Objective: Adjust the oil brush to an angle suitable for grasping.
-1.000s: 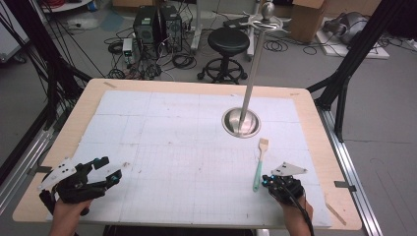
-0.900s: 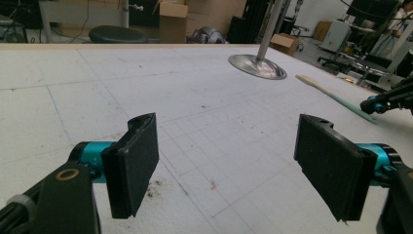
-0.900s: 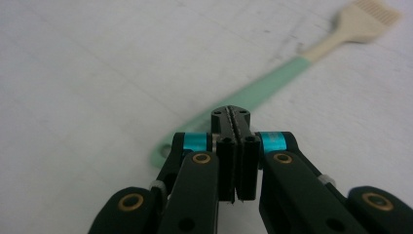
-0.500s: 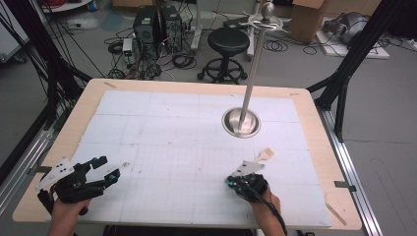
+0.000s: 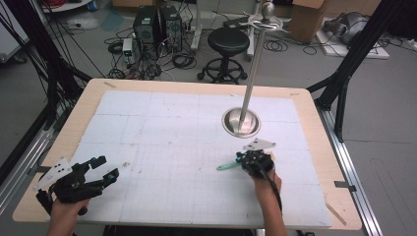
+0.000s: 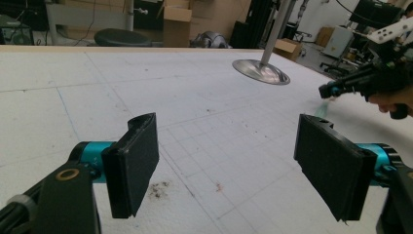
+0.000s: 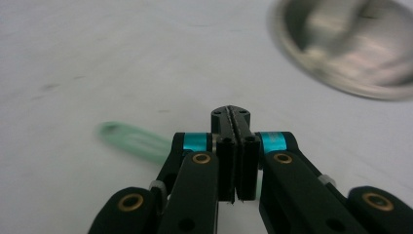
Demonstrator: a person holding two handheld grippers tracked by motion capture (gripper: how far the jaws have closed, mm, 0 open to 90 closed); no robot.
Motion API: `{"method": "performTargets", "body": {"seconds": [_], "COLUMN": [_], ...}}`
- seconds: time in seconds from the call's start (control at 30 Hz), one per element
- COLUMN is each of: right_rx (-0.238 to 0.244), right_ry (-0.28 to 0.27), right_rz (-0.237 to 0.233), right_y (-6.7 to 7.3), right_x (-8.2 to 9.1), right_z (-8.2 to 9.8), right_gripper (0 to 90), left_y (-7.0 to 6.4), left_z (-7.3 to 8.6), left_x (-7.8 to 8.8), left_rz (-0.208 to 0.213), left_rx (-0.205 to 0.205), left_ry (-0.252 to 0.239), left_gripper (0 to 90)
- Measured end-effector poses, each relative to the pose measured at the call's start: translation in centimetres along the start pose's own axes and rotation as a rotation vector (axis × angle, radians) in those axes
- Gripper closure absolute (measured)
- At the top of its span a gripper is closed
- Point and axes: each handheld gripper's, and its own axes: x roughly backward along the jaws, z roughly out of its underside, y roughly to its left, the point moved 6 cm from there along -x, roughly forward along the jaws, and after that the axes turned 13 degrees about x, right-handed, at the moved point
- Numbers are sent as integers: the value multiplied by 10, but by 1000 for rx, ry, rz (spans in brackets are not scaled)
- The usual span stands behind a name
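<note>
High view, right tool (image 5: 241,161) gripping green brush (image 5: 227,166)

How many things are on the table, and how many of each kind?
Grippers: 2, the left gripper and the right gripper
Metal stand with round base: 1
Green-handled tool: 1
Total: 4

Bright even light; right gripper view blurred.
</note>
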Motion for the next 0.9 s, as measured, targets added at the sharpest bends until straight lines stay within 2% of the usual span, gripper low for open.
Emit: {"method": "performTargets", "body": {"seconds": [0.1, 0.13, 0.17, 0.23, 0.3, 0.43, 0.63, 0.8, 0.9], "right_rx": [-48, -69, -69, -69, -48, -30, -25, -74, -87], "right_ry": [33, 45, 66, 97, 131, 138, 154, 129, 122], "right_rz": [91, 106, 123, 123, 121, 120, 98, 60, 57], "right_y": [-27, -33, -38, -43, -44, -44, -41, -35, -31], "right_x": [-1, -2, -3, -7, -12, -11, 3, 21, 27], "right_z": [9, 12, 14, 19, 22, 23, 34, 48, 53], "right_gripper": [894, 894, 894, 894, 893, 894, 894, 894, 894], "left_y": [0, 0, 0, 0, 0, 0, -1, -2, -3], "left_z": [0, 1, 1, 1, 1, 0, 1, 0, 0], "left_x": [-1, 0, 0, 0, 0, 1, 1, 1, 1], "left_rz": [1, 3, 3, 2, 0, 0, 3, 6, 9], "left_rx": [-1, -4, -4, -2, 1, 3, -1, -5, -5], "left_ry": [3, 6, 5, 4, 2, -2, 2, 0, -1], "left_gripper": [248, 248, 250, 251, 251, 251, 251, 251, 251]}}
